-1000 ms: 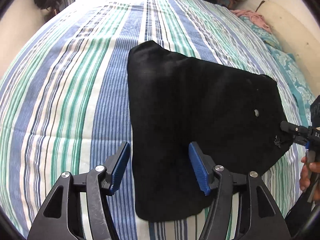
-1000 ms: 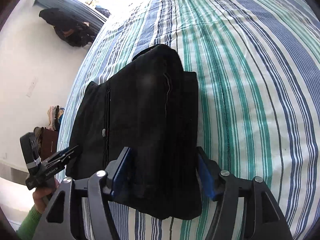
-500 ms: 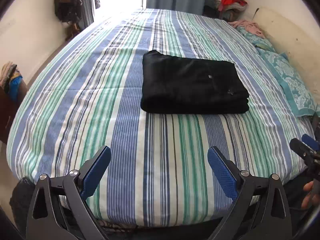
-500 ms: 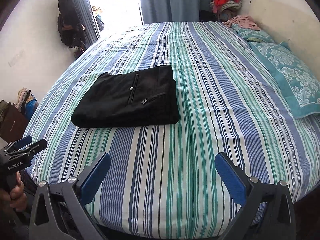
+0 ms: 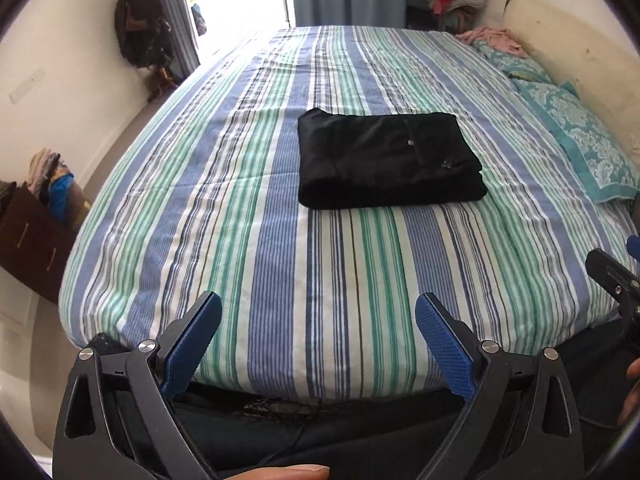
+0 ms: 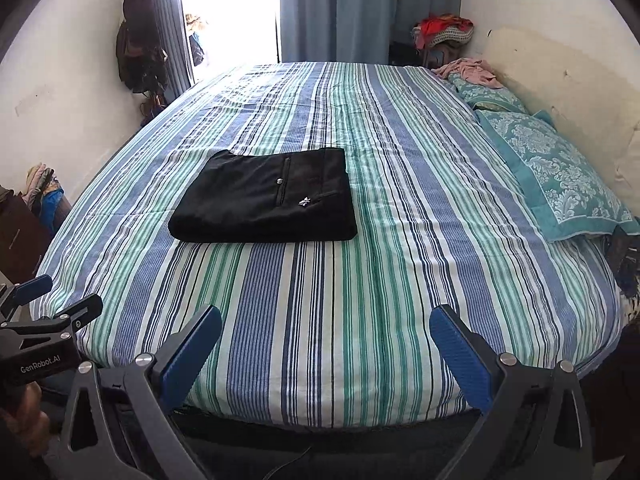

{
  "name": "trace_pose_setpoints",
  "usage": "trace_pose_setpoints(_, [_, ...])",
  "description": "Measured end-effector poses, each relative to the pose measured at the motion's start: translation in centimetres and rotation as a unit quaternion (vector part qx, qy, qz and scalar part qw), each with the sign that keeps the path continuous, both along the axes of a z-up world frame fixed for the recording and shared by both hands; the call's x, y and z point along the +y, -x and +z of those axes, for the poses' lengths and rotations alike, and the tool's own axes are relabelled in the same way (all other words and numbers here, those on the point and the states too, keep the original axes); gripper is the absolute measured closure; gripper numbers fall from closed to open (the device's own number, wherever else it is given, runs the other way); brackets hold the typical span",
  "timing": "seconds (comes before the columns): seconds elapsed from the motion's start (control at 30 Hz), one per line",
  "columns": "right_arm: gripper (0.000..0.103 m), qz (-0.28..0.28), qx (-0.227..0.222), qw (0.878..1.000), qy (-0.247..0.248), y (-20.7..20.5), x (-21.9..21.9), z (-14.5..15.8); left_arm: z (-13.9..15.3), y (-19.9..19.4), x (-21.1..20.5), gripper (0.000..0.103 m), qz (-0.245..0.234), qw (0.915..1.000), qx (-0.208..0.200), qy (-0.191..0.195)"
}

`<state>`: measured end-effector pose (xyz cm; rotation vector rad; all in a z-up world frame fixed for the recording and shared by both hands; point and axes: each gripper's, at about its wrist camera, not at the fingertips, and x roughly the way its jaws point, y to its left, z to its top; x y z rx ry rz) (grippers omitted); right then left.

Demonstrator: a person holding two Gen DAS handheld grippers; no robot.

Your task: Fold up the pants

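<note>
Two grippers hang over the near edge of the bed (image 5: 280,280), both w/ jaws spread wide and nothing between them: left gripper (image 5: 318,330) and right gripper (image 6: 326,346) each well apart from the work. Black pants (image 5: 384,160) lie folded into a compact rectangle, flat on the striped bedsheet (image 6: 360,300), roughly mid-bed; seen from the right wrist the bundle (image 6: 268,200) sits left of centre, pocket button and a small white logo facing up, edges stacked fairly square. Teal pillows (image 6: 560,176) line the right side, clear of the bundle. Judged from how things lie, folding looks done & the step in hand is the pull-back, i.e. the end of the task. Next move, if any, calls for little: maybe a light squaring of the thick near edge, approached low so the layers don't slide, otherwise hands off
</note>
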<state>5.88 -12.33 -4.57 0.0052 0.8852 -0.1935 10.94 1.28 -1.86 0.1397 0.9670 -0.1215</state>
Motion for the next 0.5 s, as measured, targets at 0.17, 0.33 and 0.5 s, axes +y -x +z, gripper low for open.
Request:
trace_pose_setpoints(0.17, [0.0,0.018,0.002,1.0,-0.009,1.1,0.6,2.7,2.6,0.8,0.9,0.005,-0.004,1.0,0.001,-0.005])
trace_pose_setpoints(0.33, [0.0,0.021,0.005,1.0,0.002,2.4,0.3,5.2,4.5,1.5,1.9,0.005,0.002,0.9999,-0.003,-0.015])
trace_pose_setpoints(0.5, [0.0,0.022,0.02,1.0,0.0,3.3,0.2,6.0,5.5,2.1,2.4,0.005,0.007,0.9999,-0.001,-0.009])
